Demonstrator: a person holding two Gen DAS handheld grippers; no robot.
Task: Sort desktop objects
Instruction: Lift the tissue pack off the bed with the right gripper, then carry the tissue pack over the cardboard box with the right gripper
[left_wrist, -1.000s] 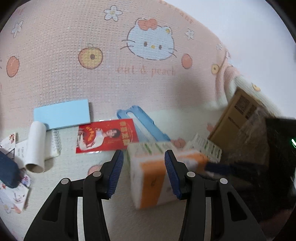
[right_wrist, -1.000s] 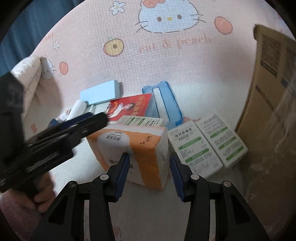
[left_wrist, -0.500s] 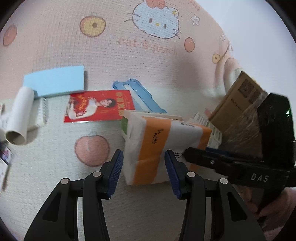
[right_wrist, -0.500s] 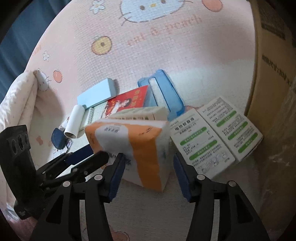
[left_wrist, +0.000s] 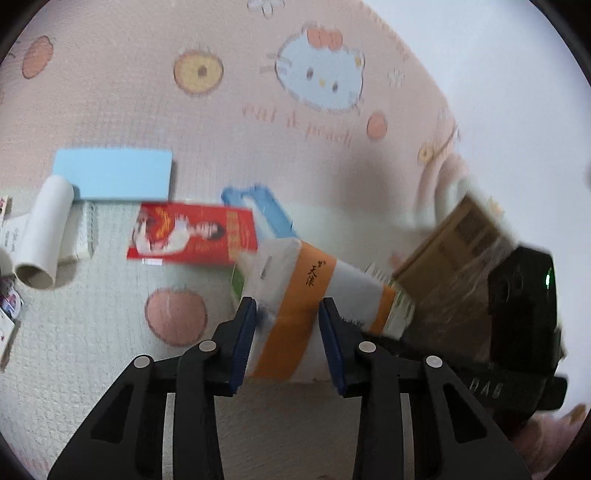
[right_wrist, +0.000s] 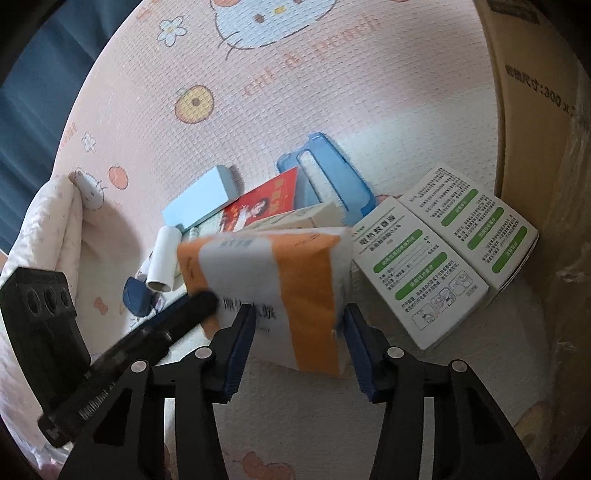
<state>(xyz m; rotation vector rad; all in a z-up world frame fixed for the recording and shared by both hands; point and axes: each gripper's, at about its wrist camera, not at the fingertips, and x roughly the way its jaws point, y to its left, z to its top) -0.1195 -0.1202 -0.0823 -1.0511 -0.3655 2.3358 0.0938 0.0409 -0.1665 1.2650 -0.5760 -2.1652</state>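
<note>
Tissue pack: tilted above mat, clamped at one end by left gripper, at other by right gripper; both jaws closing on it. Red packet, blue box, paper tube, white cartons left unsorted; sorting judged early.

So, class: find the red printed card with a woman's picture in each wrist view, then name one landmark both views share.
Left wrist view: the red printed card lies left of centre, flat on the mat, below the pale blue rectangular pad.
Right wrist view: the card is near the centre, partly hidden behind the orange and white tissue pack.
Shared landmark: the blue plastic tray beside the card.
</note>
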